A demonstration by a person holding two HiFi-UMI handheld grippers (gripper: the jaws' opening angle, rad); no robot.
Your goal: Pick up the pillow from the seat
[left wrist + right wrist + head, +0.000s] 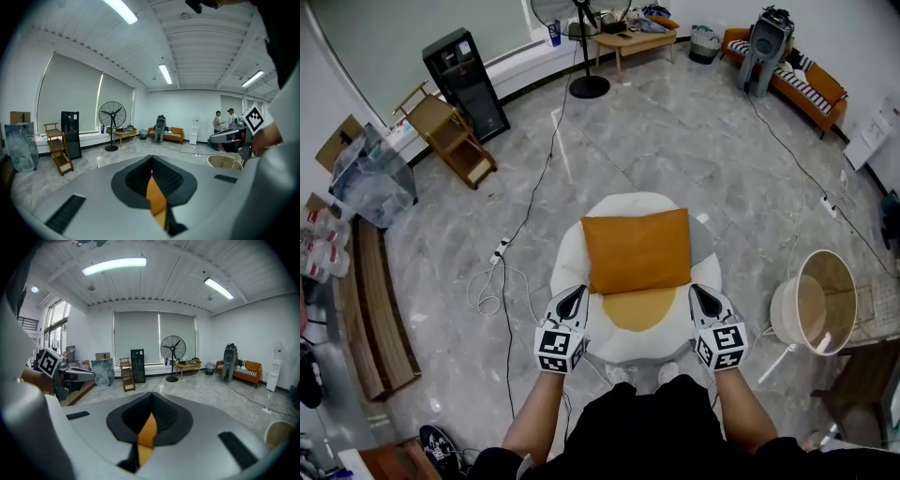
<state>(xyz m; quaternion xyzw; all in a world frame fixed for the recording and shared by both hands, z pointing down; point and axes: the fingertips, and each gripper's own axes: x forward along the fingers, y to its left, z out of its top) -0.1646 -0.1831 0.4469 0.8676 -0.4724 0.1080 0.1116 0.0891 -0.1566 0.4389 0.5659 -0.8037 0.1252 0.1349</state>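
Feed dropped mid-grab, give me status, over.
Left hand-held gripper and right hand-held gripper shut on orange pillow, near corners. Pillow flat on seat, not lifted. Nothing in the way.

Pillow (637,251): plain burnt orange. Seat (567,255): white, mustard-yellow patch in middle. Floor (703,150): grey marble, pale veining. Left gripper (577,291), right gripper (695,289): light grey shells, black pads, black-and-white square markers on cubes. Sofa (821,89): orange, black-and-white striped cushion. Cabinet (467,84): black. Fan (590,87): black too. Basket (784,314): cream outside, tan inside. Shelf (450,136): light wood.
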